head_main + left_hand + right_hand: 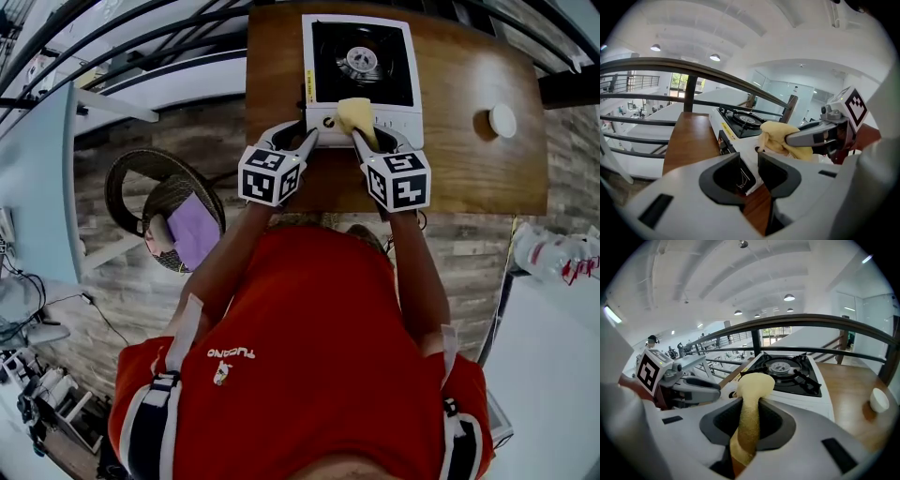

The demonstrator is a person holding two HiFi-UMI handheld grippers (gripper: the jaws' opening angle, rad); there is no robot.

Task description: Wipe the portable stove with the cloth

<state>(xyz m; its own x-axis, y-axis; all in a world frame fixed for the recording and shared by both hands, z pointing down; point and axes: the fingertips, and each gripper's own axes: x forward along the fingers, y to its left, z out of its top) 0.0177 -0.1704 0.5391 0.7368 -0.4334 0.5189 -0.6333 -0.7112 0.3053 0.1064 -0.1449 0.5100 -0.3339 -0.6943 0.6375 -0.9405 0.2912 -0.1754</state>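
The portable stove (361, 75) is white with a black top and a round burner, and it stands at the far middle of the wooden table (469, 169). A yellow cloth (355, 114) lies against the stove's front panel, by the knob. My right gripper (367, 134) is shut on that cloth, which runs up between its jaws (750, 394) and bunches at the tips. My left gripper (302, 133) is open, just short of the stove's front left corner (740, 119), with nothing between its jaws (757, 165). From the left gripper view the cloth (776, 133) and the right gripper's fingers (806, 137) show beside it.
A small white cup (502, 120) stands on the table to the stove's right. A dark railing (717, 75) runs beyond the table's far edge. A wicker chair (141, 173) with a purple cushion (194, 228) is on the floor at the left.
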